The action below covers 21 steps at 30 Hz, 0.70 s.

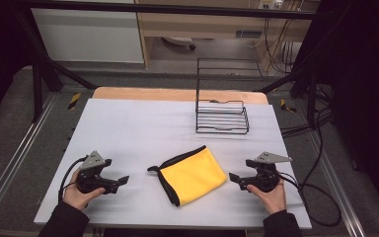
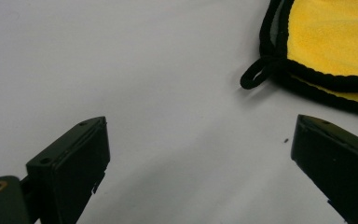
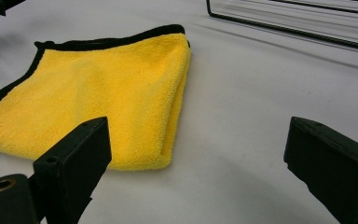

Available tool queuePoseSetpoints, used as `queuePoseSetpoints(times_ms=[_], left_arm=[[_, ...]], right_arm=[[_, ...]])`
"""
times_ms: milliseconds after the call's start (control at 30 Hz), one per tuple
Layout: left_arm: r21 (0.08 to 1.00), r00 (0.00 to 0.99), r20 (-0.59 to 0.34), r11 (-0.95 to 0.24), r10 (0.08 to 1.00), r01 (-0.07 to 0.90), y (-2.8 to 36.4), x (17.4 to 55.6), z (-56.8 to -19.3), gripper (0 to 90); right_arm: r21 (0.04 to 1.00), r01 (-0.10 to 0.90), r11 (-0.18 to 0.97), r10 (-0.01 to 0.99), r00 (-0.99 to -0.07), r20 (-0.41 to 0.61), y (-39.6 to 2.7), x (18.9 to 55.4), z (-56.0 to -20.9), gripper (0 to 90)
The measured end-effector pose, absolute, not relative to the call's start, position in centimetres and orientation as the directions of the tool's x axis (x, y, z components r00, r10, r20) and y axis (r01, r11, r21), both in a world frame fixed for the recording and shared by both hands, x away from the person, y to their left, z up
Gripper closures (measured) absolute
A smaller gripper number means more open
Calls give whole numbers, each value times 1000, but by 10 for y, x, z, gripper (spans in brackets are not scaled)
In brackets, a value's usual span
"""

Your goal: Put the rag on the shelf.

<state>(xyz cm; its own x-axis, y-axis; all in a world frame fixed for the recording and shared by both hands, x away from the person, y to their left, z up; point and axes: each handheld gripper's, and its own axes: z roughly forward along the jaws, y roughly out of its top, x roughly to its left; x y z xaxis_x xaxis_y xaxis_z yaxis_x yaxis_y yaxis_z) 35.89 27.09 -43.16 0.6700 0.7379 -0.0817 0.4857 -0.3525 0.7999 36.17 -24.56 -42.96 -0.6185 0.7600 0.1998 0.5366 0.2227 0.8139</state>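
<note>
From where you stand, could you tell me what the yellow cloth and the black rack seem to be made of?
The yellow cloth looks like soft microfibre or terry, with a fuzzy matte nap and black stitched edging. The black rack seems thin metal wire, probably dark-coated, judging by its slim straight bars.

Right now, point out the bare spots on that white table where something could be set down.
Widest free patch: the far left of the white table, left of the wire rack and beyond the left gripper. A smaller strip lies between the rack and the yellow cloth. The near middle is crowded: cloth flanked by left and right gripper.
</note>
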Motion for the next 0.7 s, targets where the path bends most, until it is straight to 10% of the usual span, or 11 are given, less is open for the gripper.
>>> queuePoseSetpoints(times_ms=[700], left_arm=[[776, 667, -79, -374, 741, 508, 211, 377, -414, 130]], right_arm=[[773, 585, 245, 786, -587, 195, -204, 362, -435, 296]])
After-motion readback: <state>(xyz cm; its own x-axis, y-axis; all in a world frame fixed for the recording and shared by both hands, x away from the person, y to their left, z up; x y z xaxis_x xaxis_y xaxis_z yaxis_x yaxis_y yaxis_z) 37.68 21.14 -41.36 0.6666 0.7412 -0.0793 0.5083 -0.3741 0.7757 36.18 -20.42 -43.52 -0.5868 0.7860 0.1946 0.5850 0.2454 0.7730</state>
